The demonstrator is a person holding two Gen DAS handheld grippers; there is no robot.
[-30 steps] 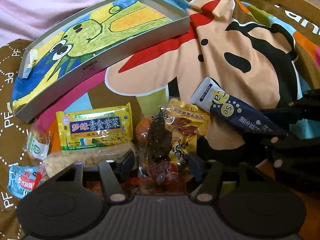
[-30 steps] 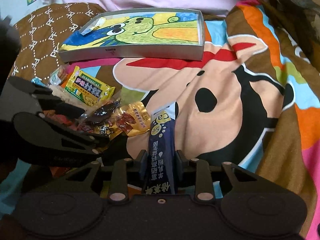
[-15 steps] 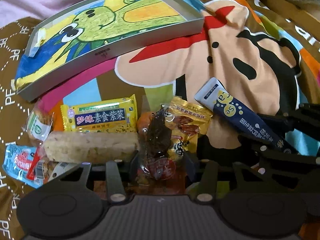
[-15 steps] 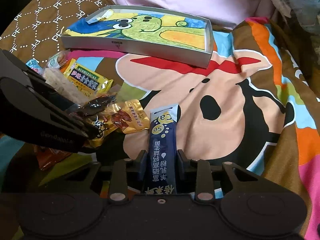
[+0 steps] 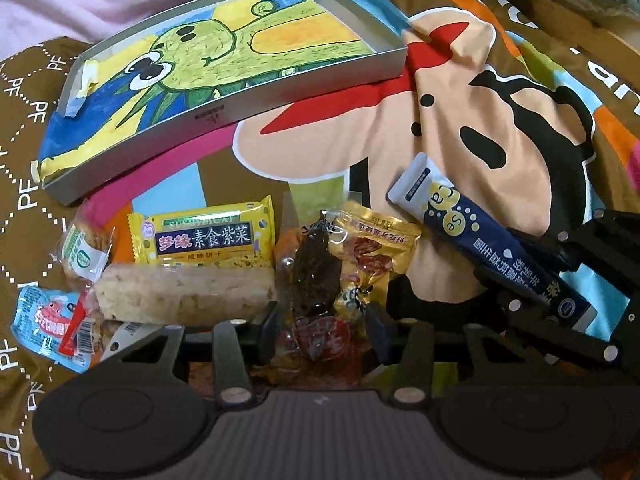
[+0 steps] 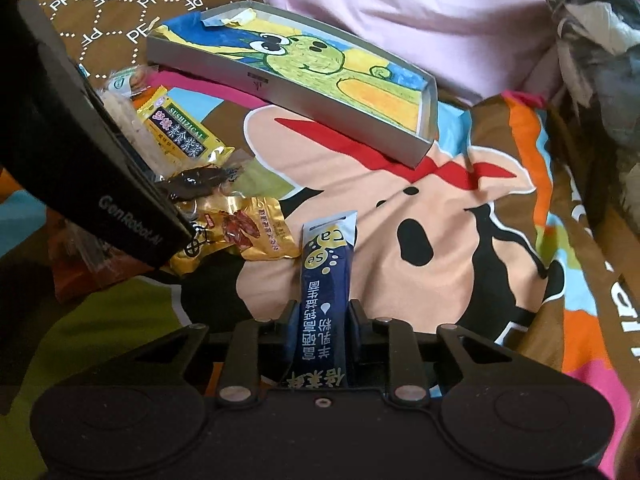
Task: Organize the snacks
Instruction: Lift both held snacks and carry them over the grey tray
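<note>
Snacks are gathered in a loose heap on a cartoon-printed blanket [image 5: 460,92], on the side of the blanket nearest both grippers. A shallow grey tray [image 5: 304,80], lined with a crayon drawing of a green creature, is set beyond the heap toward the far edge of the blanket, where a pink cloth [image 6: 420,12] is seen behind it.

Within the heap, a yellow seaweed cracker packet [image 5: 204,236] is laid flat, with a pale rice bar [image 5: 184,294] just in front of it and touching it. A small clear-wrapped biscuit [image 5: 82,252] and a light blue packet [image 5: 46,316] are placed at the left end of the heap. A gold packet [image 5: 376,244] is found at the right end, partly under a clear pouch of dark dried meat [image 5: 316,276].

That meat pouch is flanked by the fingers of the left gripper [image 5: 322,326], which is set at a medium width; whether its pads press the pouch cannot be told.

A dark blue stick sachet [image 6: 324,288] is laid lengthwise between the fingers of the right gripper [image 6: 324,320], its white end pointing toward the tray. The jaws of that gripper are closing narrowly, and the sachet's sides are met by both pads.
</note>
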